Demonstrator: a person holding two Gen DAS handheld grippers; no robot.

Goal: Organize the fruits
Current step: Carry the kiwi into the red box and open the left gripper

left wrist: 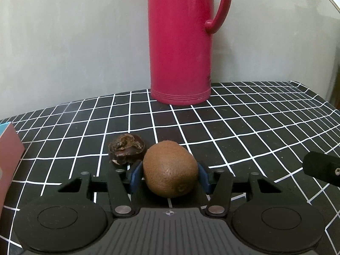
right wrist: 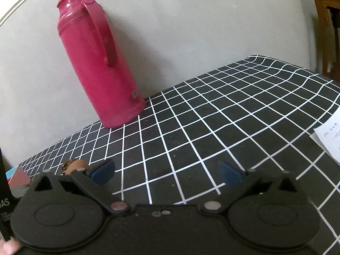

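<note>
Okay, your left gripper [left wrist: 170, 175] has its blue pads [left wrist: 136, 175] pressed against both sides of the kiwi [left wrist: 170, 170], so the jaws are clamped on it. The kiwi sits near the middle of the left wrist view, low over the black checkered tablecloth [left wrist: 244, 127]; whether it touches the cloth you cannot tell. Just beside it, to the far left, lies a dark brown shrivelled fruit [left wrist: 126, 150] on the cloth, close to the kiwi, contact unclear. Far behind both stands a pink thermos [left wrist: 180, 42], upright against the wall at the far edge of the table. A reddish box [left wrist: 8, 159] shows at the left edge.

Your right gripper [right wrist: 166, 174] hovers with jaws wide apart, nothing between them, only cloth below. In that view the kiwi [right wrist: 77, 165] peeks over the left finger, mostly hidden. A white paper [right wrist: 329, 136] lies at the right edge, with faint writing too small to read.
</note>
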